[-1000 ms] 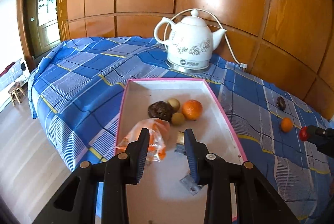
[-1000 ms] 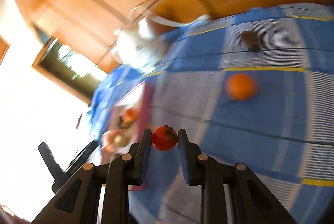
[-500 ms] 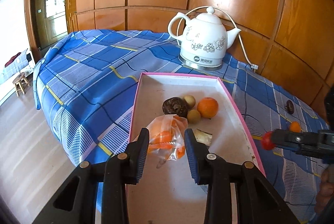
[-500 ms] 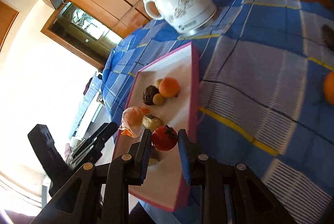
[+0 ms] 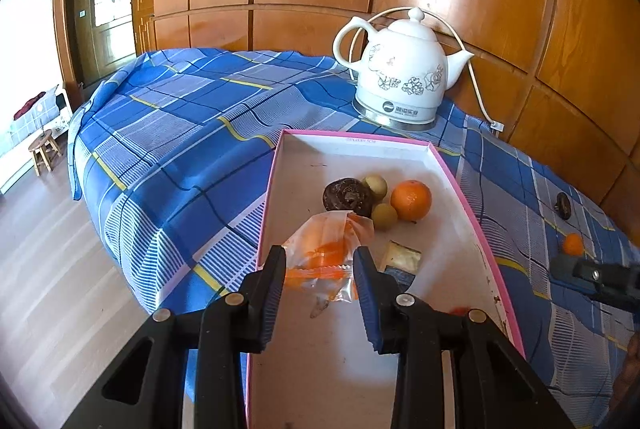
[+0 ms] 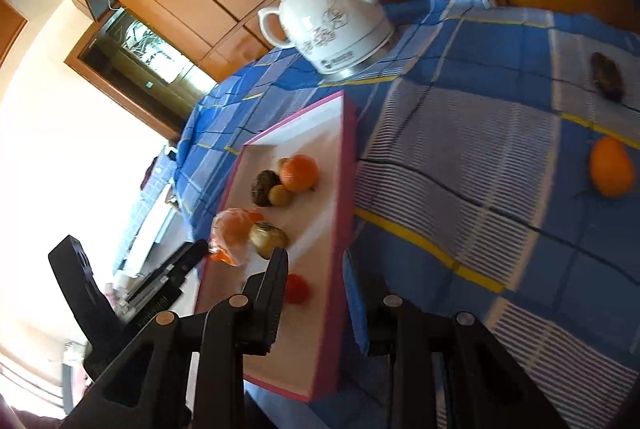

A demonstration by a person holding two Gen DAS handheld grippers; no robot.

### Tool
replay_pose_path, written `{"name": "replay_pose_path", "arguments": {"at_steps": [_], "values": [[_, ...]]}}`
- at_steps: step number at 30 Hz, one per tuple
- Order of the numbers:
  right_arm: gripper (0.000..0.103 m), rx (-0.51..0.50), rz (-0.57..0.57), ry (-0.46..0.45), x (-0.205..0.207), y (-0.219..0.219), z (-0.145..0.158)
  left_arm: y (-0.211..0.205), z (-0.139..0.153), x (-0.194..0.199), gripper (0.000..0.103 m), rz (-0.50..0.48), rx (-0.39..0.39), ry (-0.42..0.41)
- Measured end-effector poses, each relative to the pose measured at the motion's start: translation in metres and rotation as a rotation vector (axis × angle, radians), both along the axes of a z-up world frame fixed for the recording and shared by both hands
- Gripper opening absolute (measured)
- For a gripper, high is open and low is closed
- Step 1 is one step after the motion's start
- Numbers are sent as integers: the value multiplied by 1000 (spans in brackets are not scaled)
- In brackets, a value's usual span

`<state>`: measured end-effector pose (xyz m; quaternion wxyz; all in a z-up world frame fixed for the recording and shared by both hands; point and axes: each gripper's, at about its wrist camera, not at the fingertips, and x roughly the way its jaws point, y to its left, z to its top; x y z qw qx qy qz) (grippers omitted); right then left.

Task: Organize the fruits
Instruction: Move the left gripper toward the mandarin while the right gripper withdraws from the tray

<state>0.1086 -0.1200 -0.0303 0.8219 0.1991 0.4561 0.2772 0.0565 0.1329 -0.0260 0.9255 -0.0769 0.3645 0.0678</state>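
Red tomato now lies in the pink tray, freed as my right tongs open; left tongs gape empty; the orange is next

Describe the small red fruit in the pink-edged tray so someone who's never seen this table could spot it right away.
Start at the white kettle on the blue plaid cloth; the pink-edged tray lies just in front of it. The small red fruit sits alone at the tray's near end, by the right hand-held gripper. It is the only red piece; the others are orange, brown or yellow-green.
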Motion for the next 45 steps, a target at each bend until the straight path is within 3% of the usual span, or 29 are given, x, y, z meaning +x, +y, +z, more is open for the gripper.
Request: {"name": "replay_pose_path", "arguments": {"at_steps": [10, 29, 45], "values": [[29, -149, -107, -29, -31, -49, -14, -8, 4, -5, 37, -29, -1, -10], [29, -169, -480, -6, -64, -172, -43, -32, 6, -8, 37, -92, 21, -5], [29, -228, -537, -45, -66, -182, -54, -87, 15, -8, 40, -240, 53, -13]]}}
